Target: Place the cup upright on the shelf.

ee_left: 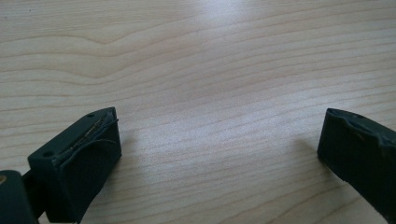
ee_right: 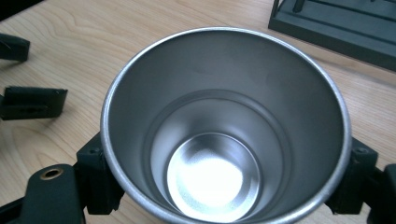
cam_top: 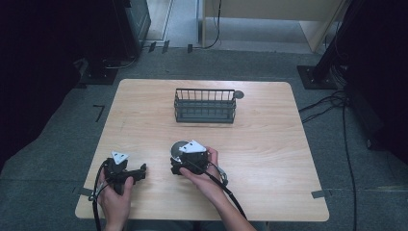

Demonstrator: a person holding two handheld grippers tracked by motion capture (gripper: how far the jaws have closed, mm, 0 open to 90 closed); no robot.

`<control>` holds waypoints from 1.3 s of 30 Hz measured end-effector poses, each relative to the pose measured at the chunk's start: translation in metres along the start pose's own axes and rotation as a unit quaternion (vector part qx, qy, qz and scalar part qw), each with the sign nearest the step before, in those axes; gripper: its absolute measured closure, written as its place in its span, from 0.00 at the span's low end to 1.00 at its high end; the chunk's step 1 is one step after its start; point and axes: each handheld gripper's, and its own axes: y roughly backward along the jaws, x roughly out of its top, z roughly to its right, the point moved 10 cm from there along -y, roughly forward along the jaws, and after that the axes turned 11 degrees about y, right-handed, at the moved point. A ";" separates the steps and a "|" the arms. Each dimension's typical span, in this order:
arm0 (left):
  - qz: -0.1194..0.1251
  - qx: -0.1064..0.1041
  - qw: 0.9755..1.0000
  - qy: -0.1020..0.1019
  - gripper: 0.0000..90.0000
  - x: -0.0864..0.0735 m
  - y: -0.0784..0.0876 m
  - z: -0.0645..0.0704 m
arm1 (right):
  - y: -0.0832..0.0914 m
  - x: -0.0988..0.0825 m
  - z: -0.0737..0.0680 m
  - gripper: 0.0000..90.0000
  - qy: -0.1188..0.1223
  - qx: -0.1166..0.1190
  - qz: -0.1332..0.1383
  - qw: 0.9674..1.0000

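Right hand-held gripper around steel cup

Shiny smooth steel cup, matt pale wood-grain table, dark wire basket

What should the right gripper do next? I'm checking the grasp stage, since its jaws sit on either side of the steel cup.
Probably lift the steel cup a little off the table. The right gripper has its jaws pressed on the cup's sides, and the cup looks empty. The wire basket stands farther back, a likely goal. The left gripper rests open over bare wood.
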 end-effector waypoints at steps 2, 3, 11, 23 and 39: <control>0.000 0.000 1.000 0.000 0.00 0.000 0.000 0.000 | 0.002 0.002 0.002 0.20 -0.002 0.000 0.007 1.000; 0.000 0.000 1.000 0.000 0.00 0.000 0.000 0.000 | 0.003 0.004 0.003 0.20 -0.002 0.000 0.010 1.000; -0.001 0.000 1.000 -0.001 0.00 0.000 0.000 0.000 | 0.010 0.011 0.015 0.20 -0.007 0.003 0.020 1.000; 0.000 0.000 1.000 0.000 0.00 0.000 0.000 0.000 | 0.021 0.024 0.038 0.20 -0.006 -0.009 0.022 1.000; 0.001 0.000 1.000 0.001 0.00 0.000 0.000 0.000 | 0.038 0.060 0.092 0.20 -0.008 -0.044 0.034 0.998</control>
